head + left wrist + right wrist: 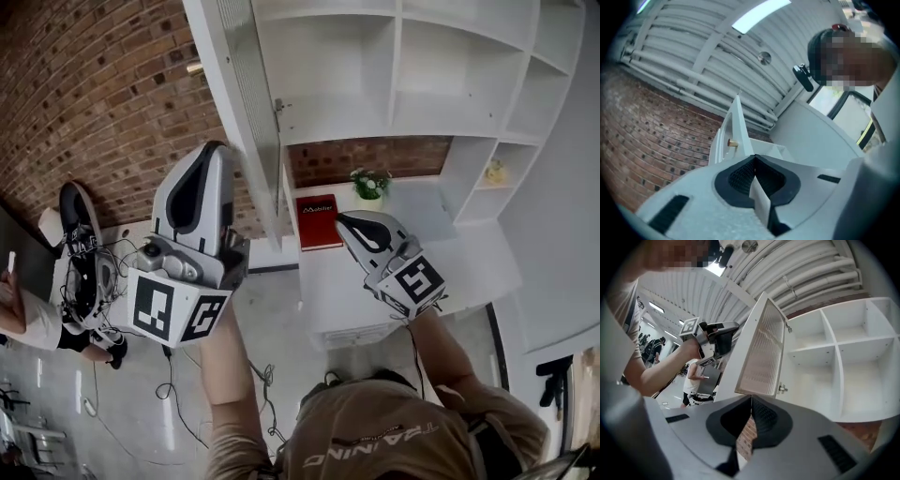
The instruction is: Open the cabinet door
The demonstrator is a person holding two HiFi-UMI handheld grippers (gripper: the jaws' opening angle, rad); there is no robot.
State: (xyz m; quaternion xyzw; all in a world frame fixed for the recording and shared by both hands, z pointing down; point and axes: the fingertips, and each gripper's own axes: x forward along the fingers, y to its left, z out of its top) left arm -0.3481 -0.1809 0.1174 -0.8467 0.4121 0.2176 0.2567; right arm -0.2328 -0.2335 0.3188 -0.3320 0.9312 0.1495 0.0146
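Head view shows the white cabinet door (246,112) already swung out from the cabinet (394,84). It is seen almost edge-on, and it stands between the brick wall (94,103) and the open, bare compartments.

The left gripper (214,148) is raised just left of the door's lower edge, close to it; whether it touches cannot be told from here. In the left gripper view its jaws are pressed together tip to tip with nothing between them. The door's edge rises beyond them, with a small brass knob (732,143) on it, apart from the jaws.

The right gripper (342,220) is lower and to the right, over the white counter (450,262). It is near a red book (318,221) and a small potted plant (369,185) in the niche below the cabinet. In the right gripper view its jaws also meet at the tips and grip nothing. A strip of brick shows through the slit lower down. That view looks up at the door's ribbed panel (761,352) and a hinge (782,389) at its lower corner, with the empty shelves to the right. Neither gripper holds the door.

A person (28,323) sits on the floor at the far left among cables (173,384).
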